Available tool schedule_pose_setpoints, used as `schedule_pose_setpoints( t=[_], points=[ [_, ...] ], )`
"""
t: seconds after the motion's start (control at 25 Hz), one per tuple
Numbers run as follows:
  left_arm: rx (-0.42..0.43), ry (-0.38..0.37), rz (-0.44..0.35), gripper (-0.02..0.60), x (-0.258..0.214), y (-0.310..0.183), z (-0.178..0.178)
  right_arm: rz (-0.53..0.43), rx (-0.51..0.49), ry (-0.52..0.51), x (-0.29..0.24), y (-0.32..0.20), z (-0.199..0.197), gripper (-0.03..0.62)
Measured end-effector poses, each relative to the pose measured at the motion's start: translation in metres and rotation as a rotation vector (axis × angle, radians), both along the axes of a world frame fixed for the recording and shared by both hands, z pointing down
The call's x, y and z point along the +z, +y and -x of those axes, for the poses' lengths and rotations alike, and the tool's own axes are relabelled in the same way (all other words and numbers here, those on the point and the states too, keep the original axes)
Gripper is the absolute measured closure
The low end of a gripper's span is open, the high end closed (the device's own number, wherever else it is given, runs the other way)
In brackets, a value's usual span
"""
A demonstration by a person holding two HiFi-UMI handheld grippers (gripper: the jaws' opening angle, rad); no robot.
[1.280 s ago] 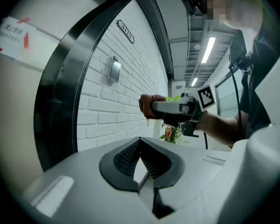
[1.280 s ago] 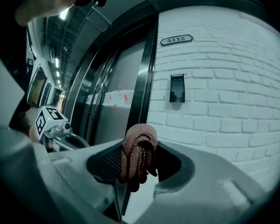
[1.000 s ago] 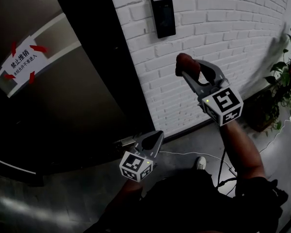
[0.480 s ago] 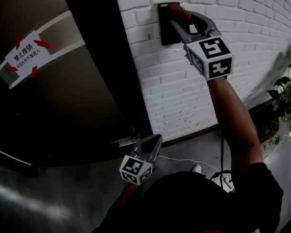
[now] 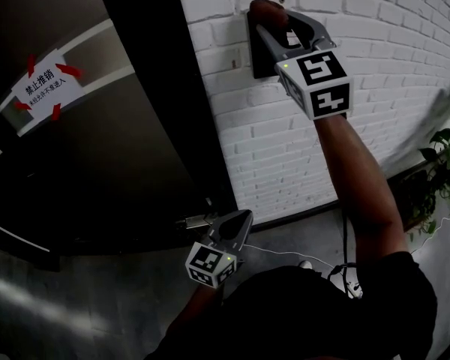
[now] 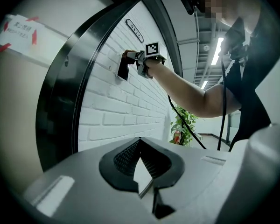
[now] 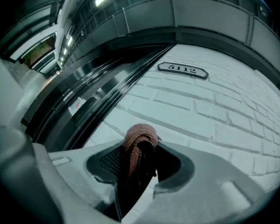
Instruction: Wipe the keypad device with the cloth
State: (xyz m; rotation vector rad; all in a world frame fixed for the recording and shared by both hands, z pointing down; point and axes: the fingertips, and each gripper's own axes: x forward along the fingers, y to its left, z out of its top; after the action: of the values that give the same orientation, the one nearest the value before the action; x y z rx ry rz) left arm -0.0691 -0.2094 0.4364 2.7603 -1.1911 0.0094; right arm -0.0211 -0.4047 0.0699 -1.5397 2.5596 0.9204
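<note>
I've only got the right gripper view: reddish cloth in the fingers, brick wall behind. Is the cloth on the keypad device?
Observer: Yes; the head view shows the cloth in the right gripper against the top of the dark keypad device.
Operator: And the left gripper?
Observer: The left gripper hangs low by the dark door, fingers together, empty.
Operator: Anything on that door?
Observer: A white notice with red arrows.

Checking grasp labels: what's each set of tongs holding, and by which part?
Right tongs are clamped on the reddish cloth across its bunched folds, with the looped end poking past the tips. Left tongs are shut, holding nothing.
</note>
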Motion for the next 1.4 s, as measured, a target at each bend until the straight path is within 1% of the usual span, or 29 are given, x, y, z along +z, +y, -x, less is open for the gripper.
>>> schedule_pose_setpoints(
  t=[0.24,0.44,1.4],
  points=[
    [0.006,-0.006,0.016,0.566,0.001,-0.001,-0.001,-0.006,0.003,-0.010,0.004,-0.002,-0.001,0.450],
    [0.004,-0.010,0.008,0.566,-0.002,-0.001,0.001,0.006,0.015,-0.009,0.014,-0.003,-0.005,0.450],
    [0.002,-0.005,0.022,0.566,0.000,0.000,0.001,0.163,0.001,0.033,0.120,-0.002,-0.005,0.450]
  ],
)
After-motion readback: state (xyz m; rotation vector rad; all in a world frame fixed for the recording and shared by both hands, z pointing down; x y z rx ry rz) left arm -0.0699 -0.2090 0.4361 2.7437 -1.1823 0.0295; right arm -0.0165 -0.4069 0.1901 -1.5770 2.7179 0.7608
